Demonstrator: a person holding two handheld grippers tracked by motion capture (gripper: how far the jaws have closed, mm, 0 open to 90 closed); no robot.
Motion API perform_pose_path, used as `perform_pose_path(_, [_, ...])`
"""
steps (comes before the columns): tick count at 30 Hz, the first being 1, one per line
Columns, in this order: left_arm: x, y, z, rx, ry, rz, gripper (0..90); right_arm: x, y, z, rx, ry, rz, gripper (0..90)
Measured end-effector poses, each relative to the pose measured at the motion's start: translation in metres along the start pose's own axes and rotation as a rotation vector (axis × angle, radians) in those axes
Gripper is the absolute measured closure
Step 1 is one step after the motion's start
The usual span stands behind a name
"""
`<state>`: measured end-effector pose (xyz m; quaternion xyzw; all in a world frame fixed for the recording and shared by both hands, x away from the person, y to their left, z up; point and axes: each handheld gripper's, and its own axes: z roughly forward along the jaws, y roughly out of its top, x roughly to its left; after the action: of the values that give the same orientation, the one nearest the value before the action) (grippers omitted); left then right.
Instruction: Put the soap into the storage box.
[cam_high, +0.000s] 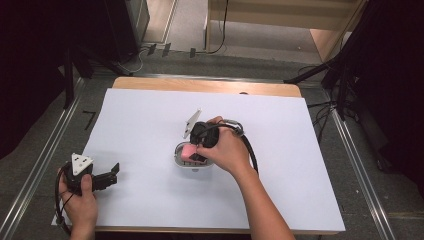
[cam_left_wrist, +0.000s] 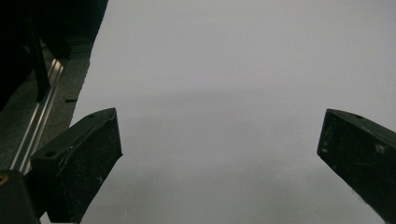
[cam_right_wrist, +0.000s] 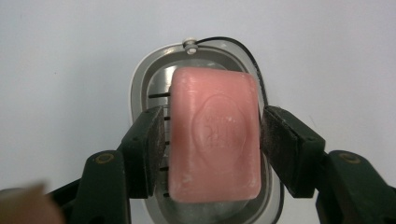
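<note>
**Soap bar held over a soap dish**

The pink soap bar (cam_right_wrist: 215, 135) is clamped between the jaws of the right claw (cam_right_wrist: 212, 140), directly above a grey soap dish (cam_right_wrist: 140, 88) at the centre of the white-covered counter (cam_high: 150, 120). The left claw (cam_left_wrist: 219, 149) is held with its jaws wide apart over bare counter near the left front corner, well apart from the dish.

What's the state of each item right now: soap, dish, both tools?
Pink soap bar: clamped between the right tool's jaws, over the dish.
Soap dish: lidless, flat on the white sheet, slotted insert visible beneath the soap.
Right tool: shut on the soap bar.
Left tool: open, holding nothing, over bare sheet.
</note>
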<state>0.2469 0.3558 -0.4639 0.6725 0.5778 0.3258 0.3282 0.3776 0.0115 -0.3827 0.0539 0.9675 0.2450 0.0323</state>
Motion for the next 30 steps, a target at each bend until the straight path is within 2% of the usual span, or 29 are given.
perform_pose_path(8, [0.0, 0.0, 0.0, 0.001, 0.0, 0.0, 0.1, -0.001, -0.015, -0.013, -0.02, -0.016, 0.035, 38.3])
perform_pose_path(10, [0.0, 0.0, 0.0, -0.001, -0.001, 0.0, 0.1, -0.001, -0.024, -0.016, -0.027, -0.03, 0.063, 32.6])
perform_pose_path(11, [0.0, 0.0, 0.0, -0.001, -0.001, 0.0, 0.1, -0.001, -0.024, -0.016, -0.027, -0.03, 0.063, 32.6])
perform_pose_path(12, [0.0, 0.0, 0.0, -0.001, 0.0, 0.001, 0.0, -0.001, -0.03, -0.018, -0.032, -0.046, 0.081, 28.1])
perform_pose_path(14, [0.0, 0.0, 0.0, 0.0, 0.0, 0.003, 0.0, -0.002, -0.034, -0.019, -0.036, -0.052, 0.085, 26.3])
perform_pose_path(16, [0.0, 0.0, 0.0, 0.002, 0.001, 0.005, 0.1, -0.002, -0.043, -0.022, -0.038, -0.063, 0.108, 19.2])
perform_pose_path(17, [0.0, 0.0, 0.0, 0.002, 0.001, 0.005, 0.1, -0.002, -0.043, -0.022, -0.038, -0.063, 0.108, 19.2])
perform_pose_path(18, [0.0, 0.0, 0.0, 0.001, 0.001, 0.005, 0.1, -0.003, -0.05, -0.023, -0.031, -0.073, 0.122, 13.0])
perform_pose_path(22, [0.0, 0.0, 0.0, 0.001, 0.0, 0.004, 0.1, -0.004, -0.061, -0.026, -0.035, -0.087, 0.14, 10.0])
perform_pose_path(24, [0.0, 0.0, 0.0, 0.001, 0.0, 0.005, 0.1, -0.005, -0.068, -0.028, -0.042, -0.091, 0.154, 2.7])
perform_pose_path(25, [0.0, 0.0, 0.0, 0.001, 0.0, 0.005, 0.1, -0.005, -0.074, -0.029, -0.026, -0.105, 0.17, 0.0])
perform_pose_path(30, [0.0, 0.0, 0.0, 0.001, 0.0, 0.006, 0.1, -0.004, -0.088, -0.03, -0.012, -0.104, 0.177, 0.0])
